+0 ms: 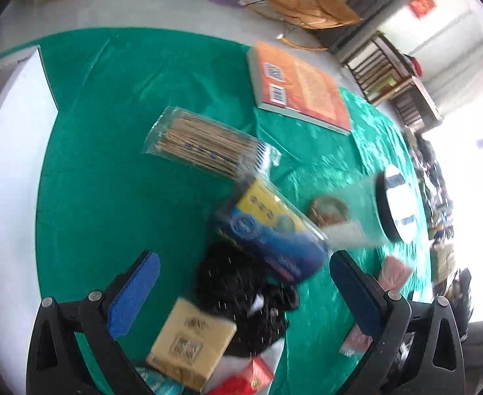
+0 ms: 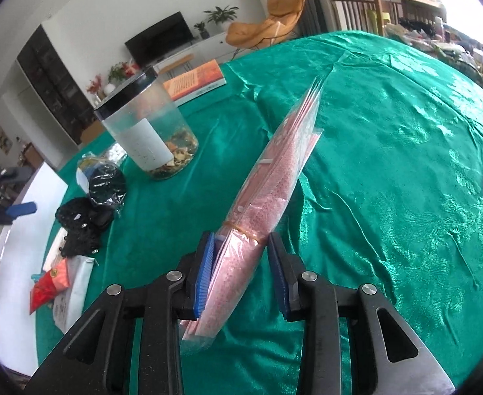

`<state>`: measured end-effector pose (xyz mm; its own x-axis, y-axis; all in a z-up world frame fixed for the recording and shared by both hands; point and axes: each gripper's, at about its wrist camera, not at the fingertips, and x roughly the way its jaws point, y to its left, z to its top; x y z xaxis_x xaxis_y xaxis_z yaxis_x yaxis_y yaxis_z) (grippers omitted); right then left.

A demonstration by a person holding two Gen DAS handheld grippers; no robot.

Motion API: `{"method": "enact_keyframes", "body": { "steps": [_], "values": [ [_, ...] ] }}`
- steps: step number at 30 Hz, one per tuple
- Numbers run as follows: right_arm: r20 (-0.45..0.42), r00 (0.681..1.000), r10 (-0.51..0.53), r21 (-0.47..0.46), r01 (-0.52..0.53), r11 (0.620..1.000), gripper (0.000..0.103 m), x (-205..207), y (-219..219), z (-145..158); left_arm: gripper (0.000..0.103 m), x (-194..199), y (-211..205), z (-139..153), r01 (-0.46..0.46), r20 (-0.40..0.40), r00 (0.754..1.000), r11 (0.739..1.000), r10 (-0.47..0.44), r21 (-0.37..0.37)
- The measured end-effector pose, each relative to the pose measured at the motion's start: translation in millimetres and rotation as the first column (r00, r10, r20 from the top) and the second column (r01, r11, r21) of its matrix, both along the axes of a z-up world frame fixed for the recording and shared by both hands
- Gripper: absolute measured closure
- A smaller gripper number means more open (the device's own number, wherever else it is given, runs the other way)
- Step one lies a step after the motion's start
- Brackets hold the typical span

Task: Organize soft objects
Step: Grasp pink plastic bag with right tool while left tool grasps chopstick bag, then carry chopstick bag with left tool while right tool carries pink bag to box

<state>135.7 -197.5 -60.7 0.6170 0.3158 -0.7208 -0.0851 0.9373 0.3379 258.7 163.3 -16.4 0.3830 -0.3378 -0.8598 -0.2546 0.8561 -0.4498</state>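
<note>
My right gripper [image 2: 241,266] is shut on a pink packet [image 2: 271,184] in clear plastic with a rubber band, holding it tilted above the green tablecloth [image 2: 389,164]. My left gripper [image 1: 244,279] is open and empty above a pile: a black mesh bundle [image 1: 241,296], a blue and yellow packet [image 1: 267,230], a tan box [image 1: 192,339] and a red packet [image 1: 244,378]. The black mesh bundle [image 2: 83,220] and red packet [image 2: 49,284] also show at the left of the right wrist view.
A clear pack of wooden sticks [image 1: 205,144] and an orange book [image 1: 300,89] lie further back. A clear jar with a black lid [image 2: 149,128] stands near the pile. The table's white edge [image 1: 8,151] is on the left.
</note>
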Motion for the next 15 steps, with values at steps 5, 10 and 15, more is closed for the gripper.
{"method": "enact_keyframes", "body": {
  "steps": [5,10,15],
  "values": [
    [-0.016,1.000,-0.001,0.027,0.001,1.000,0.067,2,-4,-5,0.003,63,27,-40,-0.129,-0.131,0.983,0.992,0.126,-0.013],
    [-0.019,1.000,0.011,0.028,-0.010,1.000,0.065,4,0,-4,0.000,99,28,-61,-0.206,-0.170,0.965,0.978,0.198,-0.033],
    [-0.025,1.000,0.016,0.035,-0.015,0.999,0.064,7,1,-6,0.000,130,-19,-61,-0.019,-0.165,0.985,0.976,0.056,0.217]
  ]
}}
